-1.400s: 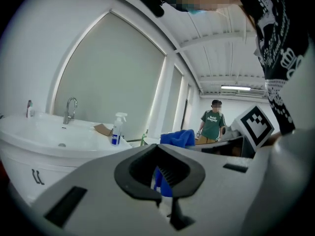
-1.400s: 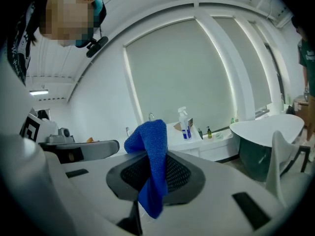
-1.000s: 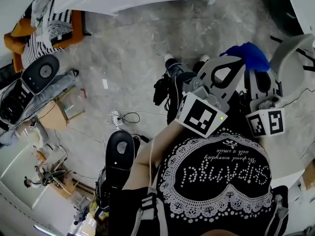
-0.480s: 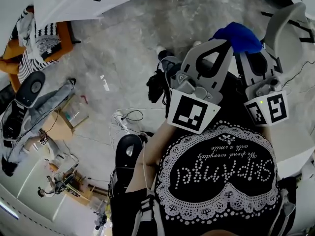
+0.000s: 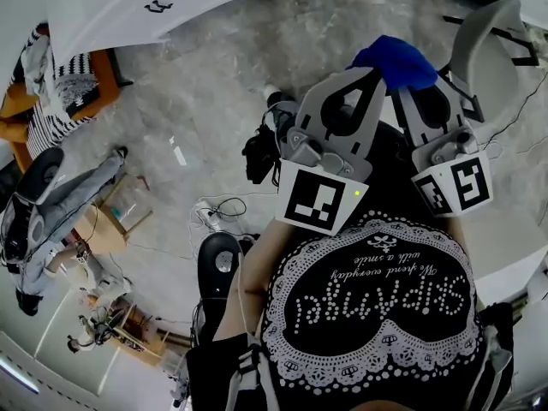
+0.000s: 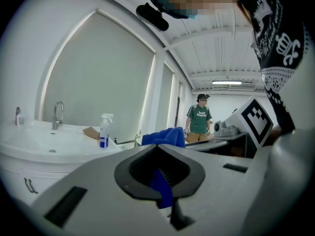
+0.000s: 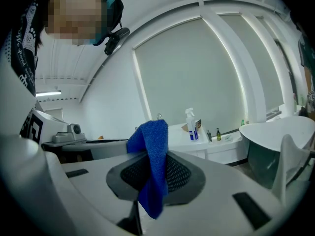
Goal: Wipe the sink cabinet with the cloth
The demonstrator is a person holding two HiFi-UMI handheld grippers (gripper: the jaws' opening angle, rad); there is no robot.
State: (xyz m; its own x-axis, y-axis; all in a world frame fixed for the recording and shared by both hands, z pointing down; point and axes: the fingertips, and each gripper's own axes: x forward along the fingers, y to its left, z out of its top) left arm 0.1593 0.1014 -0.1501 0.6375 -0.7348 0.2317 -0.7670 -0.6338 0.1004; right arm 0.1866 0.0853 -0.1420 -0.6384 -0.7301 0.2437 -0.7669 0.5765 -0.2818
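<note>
A blue cloth (image 5: 394, 62) hangs between the tips of both grippers, held up in front of the person's chest. My left gripper (image 5: 375, 74) is shut on one part of it, a blue strip (image 6: 161, 188) pinched between the jaws. My right gripper (image 5: 409, 86) is shut on the cloth (image 7: 153, 161) too. The white sink cabinet (image 5: 145, 8) lies at the head view's top left, well away from both grippers. In the left gripper view its basin (image 6: 44, 141) carries a tap (image 6: 57, 113) and a spray bottle (image 6: 104, 131). The right gripper view shows the cabinet (image 7: 206, 149) far off.
A white bathtub (image 7: 280, 146) stands on the right, its rim (image 5: 479, 41) beside the right gripper. On the floor lie cables (image 5: 218, 208), a black device (image 5: 218, 264), a cardboard box (image 5: 103, 229) and an orange chair (image 5: 51, 92) with striped clothes. A person in a green shirt (image 6: 199, 119) stands far off.
Both grippers and the cloth have drifted up and left in the head view. The cabinet has slid toward the top left corner as the view turned.
</note>
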